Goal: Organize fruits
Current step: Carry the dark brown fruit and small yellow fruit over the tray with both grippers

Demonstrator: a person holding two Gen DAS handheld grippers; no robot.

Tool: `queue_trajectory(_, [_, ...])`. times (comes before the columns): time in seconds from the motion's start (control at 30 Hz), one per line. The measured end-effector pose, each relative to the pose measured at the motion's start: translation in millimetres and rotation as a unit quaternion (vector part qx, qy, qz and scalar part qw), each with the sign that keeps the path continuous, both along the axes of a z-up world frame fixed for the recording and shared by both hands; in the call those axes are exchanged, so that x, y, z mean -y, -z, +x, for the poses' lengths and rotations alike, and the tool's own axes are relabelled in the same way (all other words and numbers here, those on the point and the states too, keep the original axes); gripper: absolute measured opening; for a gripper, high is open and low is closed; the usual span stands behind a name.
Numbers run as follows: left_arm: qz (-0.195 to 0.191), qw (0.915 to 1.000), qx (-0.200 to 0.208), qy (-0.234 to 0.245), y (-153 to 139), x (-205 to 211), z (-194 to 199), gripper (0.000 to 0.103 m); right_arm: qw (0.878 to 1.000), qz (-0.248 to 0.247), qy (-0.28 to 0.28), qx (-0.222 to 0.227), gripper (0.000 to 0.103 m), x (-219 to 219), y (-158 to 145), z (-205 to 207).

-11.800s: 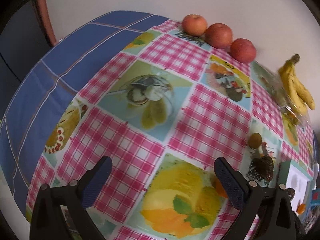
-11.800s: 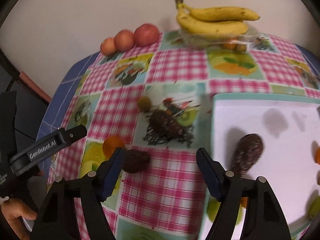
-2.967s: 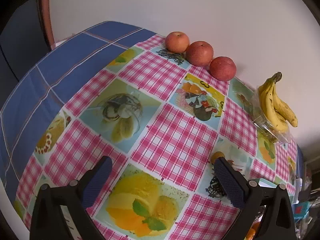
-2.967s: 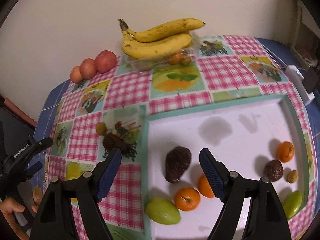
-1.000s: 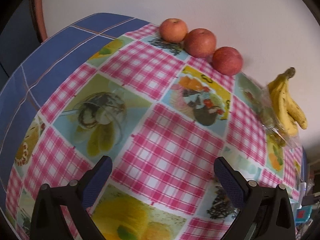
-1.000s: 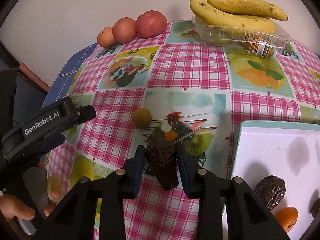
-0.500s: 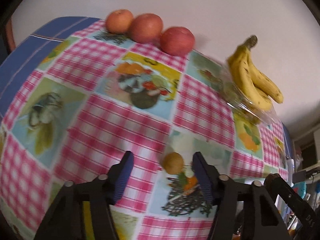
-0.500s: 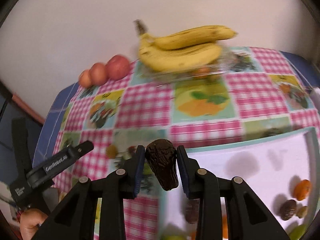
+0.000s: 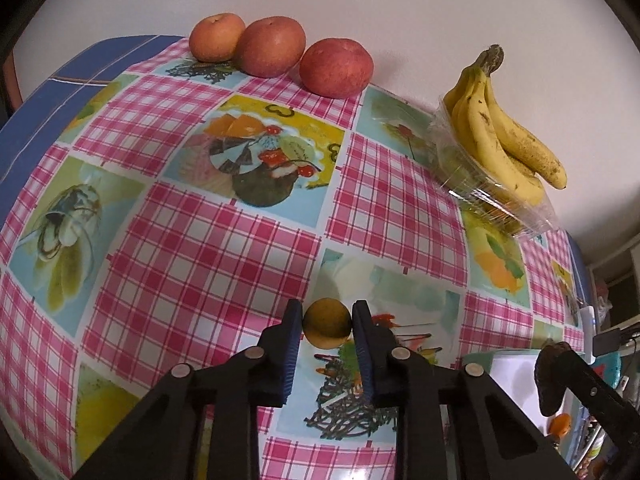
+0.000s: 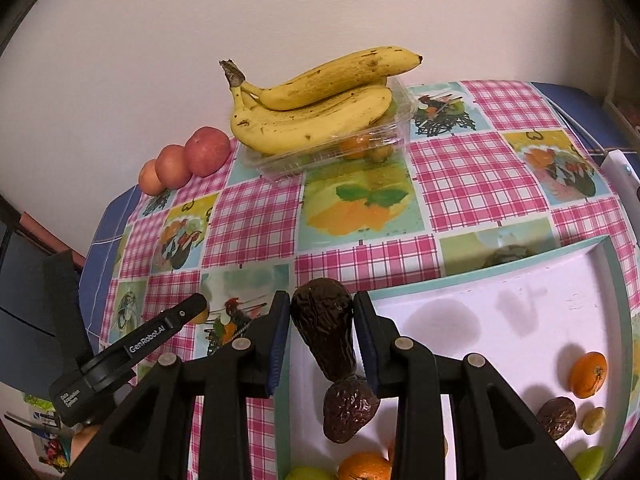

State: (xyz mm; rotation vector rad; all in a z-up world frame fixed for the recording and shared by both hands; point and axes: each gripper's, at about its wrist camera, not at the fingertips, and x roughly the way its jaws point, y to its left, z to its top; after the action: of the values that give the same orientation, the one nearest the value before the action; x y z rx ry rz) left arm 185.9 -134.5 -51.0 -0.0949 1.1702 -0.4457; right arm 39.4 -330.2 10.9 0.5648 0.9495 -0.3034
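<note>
A small yellow-brown round fruit (image 9: 327,328) rests on the checked tablecloth. My left gripper (image 9: 327,322) is closing on it, and both blue pads touch its sides. In the right wrist view my right gripper (image 10: 322,320) is shut on a dark wrinkled avocado (image 10: 323,332), held above the left rim of the white tray (image 10: 520,360). A second dark avocado (image 10: 350,408) lies in the tray just below it. The left wrist view shows the right gripper's avocado (image 9: 554,376) at the far right.
Three apples (image 9: 336,68) line the wall at the back. Bananas (image 10: 316,108) lie on a clear plastic box (image 10: 396,136) holding small fruit. The tray also holds an orange (image 10: 587,374), a dark fruit (image 10: 557,416) and green fruit. A white device (image 10: 620,176) sits at the right.
My left gripper moved in over the small yellow-brown fruit and went from wide open to closed on it. My right gripper lifted the avocado off the tablecloth and carried it over the tray's edge.
</note>
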Motion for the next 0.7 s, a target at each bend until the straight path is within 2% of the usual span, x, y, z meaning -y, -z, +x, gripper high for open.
queue_trajectory(0.27, [-0.005,1.0,-0.004,-0.004,-27.2,-4.4,-12.3,0.027,1.0,-0.003,0.002,-0.004,0.034,0.3,-2.6,-1.2])
queue_trajectory(0.5, [-0.045,0.9989,-0.007,0.001,-66.2,-6.4,-45.4,0.027,0.999,-0.019,0.021,-0.025,0.034,4.6,-14.0,-20.7])
queue_trajectory(0.63, [-0.021,0.999,0.028,0.03,-88.7,2.4,-73.4,0.027,0.999,-0.015,0.035,-0.026,0.034,7.8,-22.4,-40.0])
queue_trajectory(0.7, [-0.019,0.9985,0.034,0.039,-95.5,3.3,-84.2,0.027,0.998,-0.029,0.039,-0.033,0.034,6.4,-29.4,-50.2])
